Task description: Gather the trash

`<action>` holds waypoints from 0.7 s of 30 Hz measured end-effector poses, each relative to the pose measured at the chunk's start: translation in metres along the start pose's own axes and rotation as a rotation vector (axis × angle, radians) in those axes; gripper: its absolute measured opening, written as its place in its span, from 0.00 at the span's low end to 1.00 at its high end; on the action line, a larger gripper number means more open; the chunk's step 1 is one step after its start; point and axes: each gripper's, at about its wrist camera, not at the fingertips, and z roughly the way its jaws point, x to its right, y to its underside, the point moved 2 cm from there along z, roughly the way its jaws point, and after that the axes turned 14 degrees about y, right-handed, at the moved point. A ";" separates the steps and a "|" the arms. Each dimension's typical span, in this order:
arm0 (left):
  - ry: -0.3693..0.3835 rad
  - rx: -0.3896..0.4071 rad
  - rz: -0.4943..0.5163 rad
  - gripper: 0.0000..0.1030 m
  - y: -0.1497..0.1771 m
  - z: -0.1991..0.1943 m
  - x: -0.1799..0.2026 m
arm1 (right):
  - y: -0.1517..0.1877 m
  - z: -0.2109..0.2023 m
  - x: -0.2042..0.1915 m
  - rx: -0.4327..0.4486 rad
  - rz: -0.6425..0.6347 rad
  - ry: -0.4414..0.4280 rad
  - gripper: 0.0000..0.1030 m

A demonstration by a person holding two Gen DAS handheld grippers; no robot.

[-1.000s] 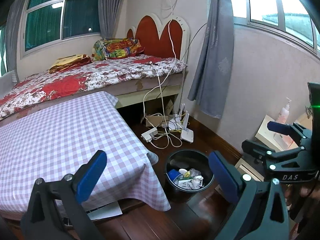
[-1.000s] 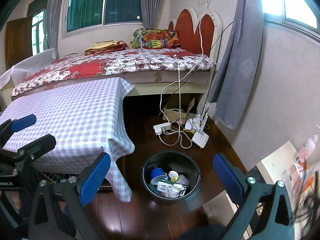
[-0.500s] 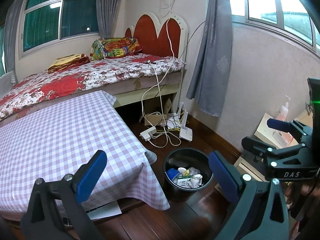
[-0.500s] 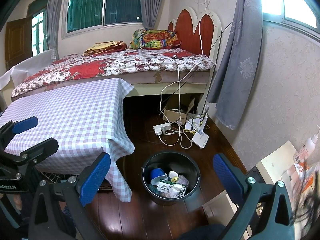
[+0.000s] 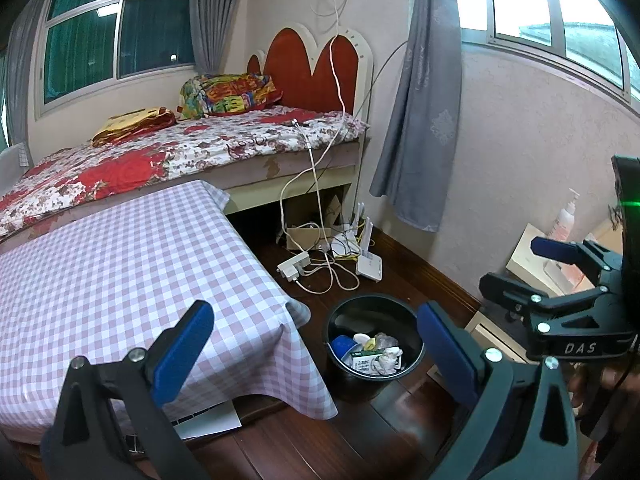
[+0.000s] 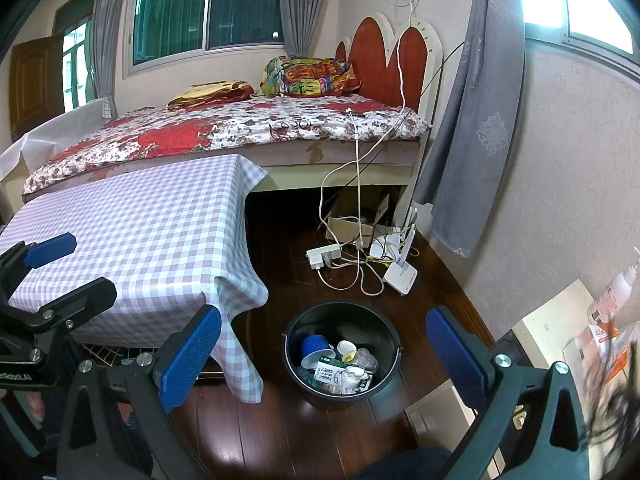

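A black trash bucket (image 5: pixel 340 372) stands on the dark wood floor beside the table; it also shows in the right wrist view (image 6: pixel 296 376). Inside lie a blue cup (image 6: pixel 314 347), a small white cup (image 6: pixel 346 347), a printed box (image 6: pixel 327 372) and crumpled wrappers (image 5: pixel 387 360). My left gripper (image 5: pixel 316 346) is open and empty, held above and in front of the bucket. My right gripper (image 6: pixel 324 354) is open and empty, above the bucket. Each gripper shows in the other's view: the right one at the right edge (image 5: pixel 560 272), the left one at the left edge (image 6: pixel 60 268).
A table with a pink checked cloth (image 5: pixel 100 272) stands left of the bucket. Behind it is a bed (image 5: pixel 180 152). A power strip (image 5: pixel 294 265), cables and a white router (image 5: pixel 370 268) lie on the floor. Boxes and a lotion bottle (image 5: pixel 562 220) sit at the right wall.
Both grippers have shifted only slightly; the bucket sits a little lower and more to the left in the left wrist view. Both stay open and empty.
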 end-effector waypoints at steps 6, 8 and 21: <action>0.002 0.001 0.003 0.99 0.000 0.001 0.003 | 0.000 0.000 0.000 0.000 -0.001 0.000 1.00; 0.003 0.000 0.005 0.99 0.000 0.001 0.003 | 0.000 0.000 0.000 0.001 0.001 -0.001 1.00; 0.018 -0.029 0.044 0.99 0.001 0.007 0.006 | 0.003 0.001 -0.002 -0.004 0.000 -0.003 1.00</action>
